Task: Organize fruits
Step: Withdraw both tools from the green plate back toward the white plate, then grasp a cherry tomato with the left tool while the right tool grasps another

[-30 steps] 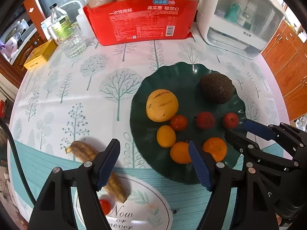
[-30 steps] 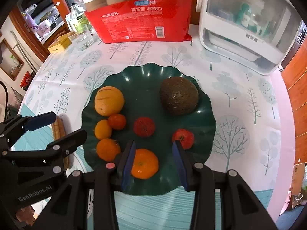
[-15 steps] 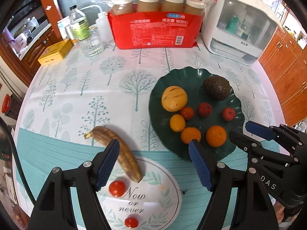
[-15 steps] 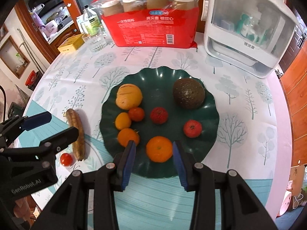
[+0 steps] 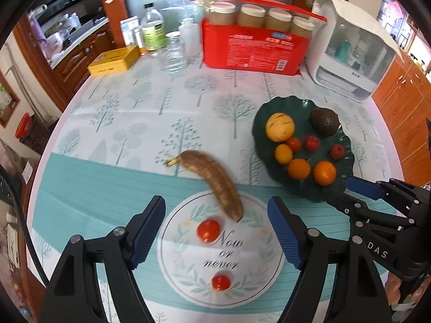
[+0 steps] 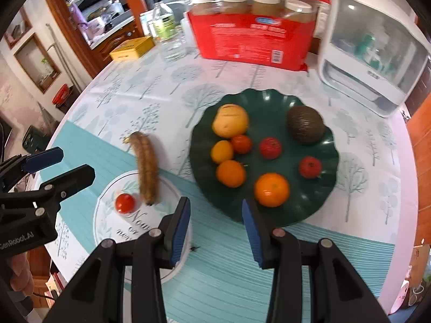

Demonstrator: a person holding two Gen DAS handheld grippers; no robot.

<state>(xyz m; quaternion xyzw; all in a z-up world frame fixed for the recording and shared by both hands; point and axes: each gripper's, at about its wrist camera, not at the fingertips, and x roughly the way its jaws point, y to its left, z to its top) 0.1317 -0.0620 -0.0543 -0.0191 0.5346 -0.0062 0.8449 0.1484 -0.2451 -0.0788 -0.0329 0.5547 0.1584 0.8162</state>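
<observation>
A dark green plate (image 5: 347, 145) (image 6: 272, 102) holds an avocado (image 5: 324, 121), a yellow fruit (image 5: 279, 127), two oranges (image 5: 325, 172) and several small red and orange fruits. A brown banana (image 5: 212, 181) (image 6: 146, 171) lies on the cloth left of the plate. A red tomato (image 5: 208, 230) (image 6: 125, 202) and a smaller one (image 5: 221, 282) lie near it. My left gripper (image 5: 216, 231) is open above the tomato. My right gripper (image 6: 215, 222) is open and empty at the plate's near edge.
A red pack of jars (image 5: 256, 45), a white appliance (image 5: 353, 51), bottles (image 5: 153, 31), a glass (image 5: 175, 53) and a yellow box (image 5: 114, 60) stand along the table's far side. Wooden cabinets (image 5: 404, 113) lie to the right.
Both grippers have pulled back and up from the plate, the left one shifting left, so the banana and tomatoes now sit before it. Both stay open.
</observation>
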